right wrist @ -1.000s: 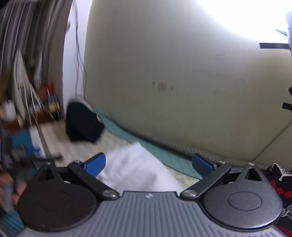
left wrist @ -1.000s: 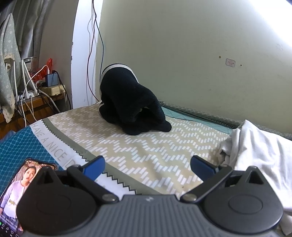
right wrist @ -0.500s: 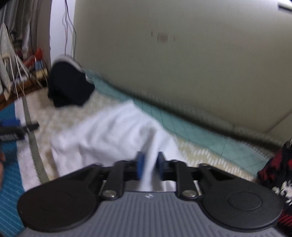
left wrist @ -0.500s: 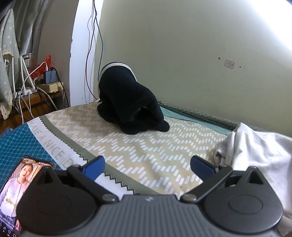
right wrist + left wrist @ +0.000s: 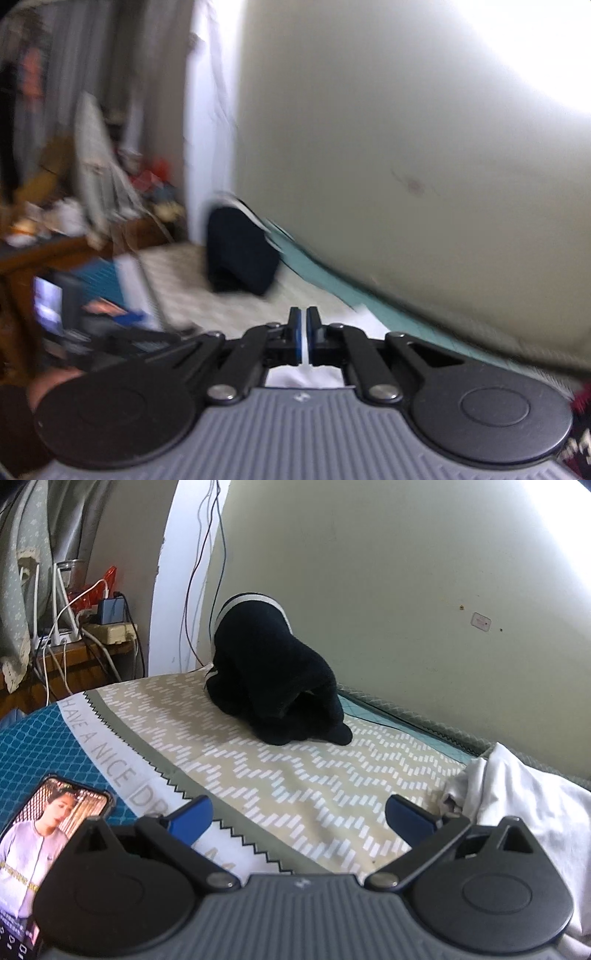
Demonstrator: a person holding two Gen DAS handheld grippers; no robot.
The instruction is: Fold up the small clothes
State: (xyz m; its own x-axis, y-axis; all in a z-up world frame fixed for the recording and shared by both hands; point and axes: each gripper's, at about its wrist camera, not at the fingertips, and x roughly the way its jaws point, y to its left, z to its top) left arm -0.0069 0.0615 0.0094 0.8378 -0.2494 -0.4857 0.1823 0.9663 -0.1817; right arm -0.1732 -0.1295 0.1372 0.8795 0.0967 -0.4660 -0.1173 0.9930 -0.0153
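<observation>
A white garment (image 5: 517, 794) lies crumpled on the bed at the right of the left wrist view. My left gripper (image 5: 295, 812) is open and empty, low over the patterned bedspread (image 5: 295, 768), with its right finger close to the garment's edge. In the blurred right wrist view my right gripper (image 5: 304, 332) is shut on the white garment (image 5: 303, 376), a strip of cloth showing between the pads. A black garment with a white band (image 5: 273, 679) sits bunched against the wall; it also shows in the right wrist view (image 5: 240, 254).
A phone with a lit screen (image 5: 44, 834) lies on the blue sheet at the left. A side table with chargers and cables (image 5: 92, 627) stands beyond the bed's left end. The wall (image 5: 406, 590) runs along the far side. A red-black cloth (image 5: 580, 424) lies at far right.
My right gripper has closed on the white garment and swung up and left with it. The garment's edge has shifted in the left wrist view. My left gripper has barely moved.
</observation>
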